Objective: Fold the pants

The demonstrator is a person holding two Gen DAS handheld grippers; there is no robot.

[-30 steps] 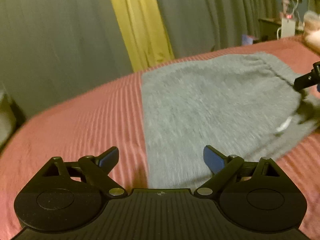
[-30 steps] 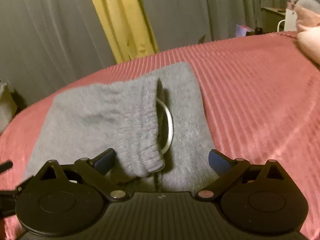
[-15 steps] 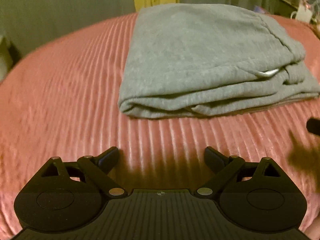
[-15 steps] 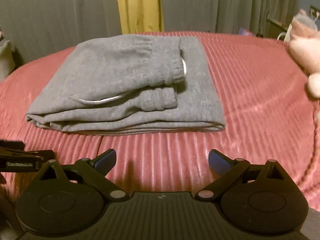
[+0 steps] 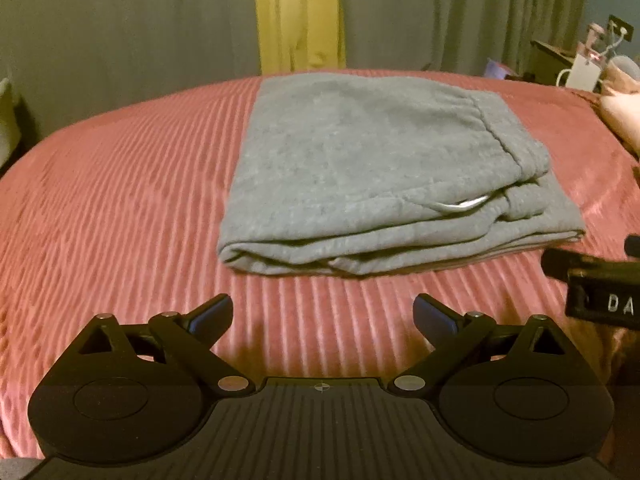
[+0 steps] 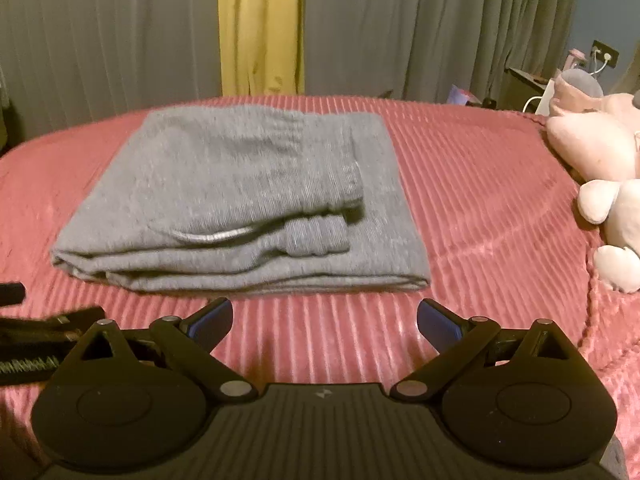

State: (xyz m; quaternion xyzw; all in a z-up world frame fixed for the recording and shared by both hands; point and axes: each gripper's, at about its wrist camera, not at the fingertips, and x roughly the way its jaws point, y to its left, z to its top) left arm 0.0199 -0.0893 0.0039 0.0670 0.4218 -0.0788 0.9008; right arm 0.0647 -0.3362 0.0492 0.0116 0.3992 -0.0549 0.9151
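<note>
Grey sweatpants (image 5: 372, 168) lie folded in a flat stack on the pink ribbed bedspread (image 5: 120, 208); a white drawstring (image 5: 460, 206) shows at the waistband. They also show in the right wrist view (image 6: 240, 196). My left gripper (image 5: 322, 314) is open and empty, held back from the stack's near edge. My right gripper (image 6: 324, 318) is open and empty, also short of the near edge. The right gripper's side shows in the left wrist view (image 5: 600, 284); the left gripper's side shows in the right wrist view (image 6: 36, 340).
A pink plush toy (image 6: 600, 176) lies on the bed at the right. Grey curtains with a yellow strip (image 5: 298, 16) hang behind the bed. A dark nightstand with small items (image 5: 568, 60) stands at the far right.
Both grippers have pulled back from the pants, off the fabric to in front of the stack. The pants lie folded and released.
</note>
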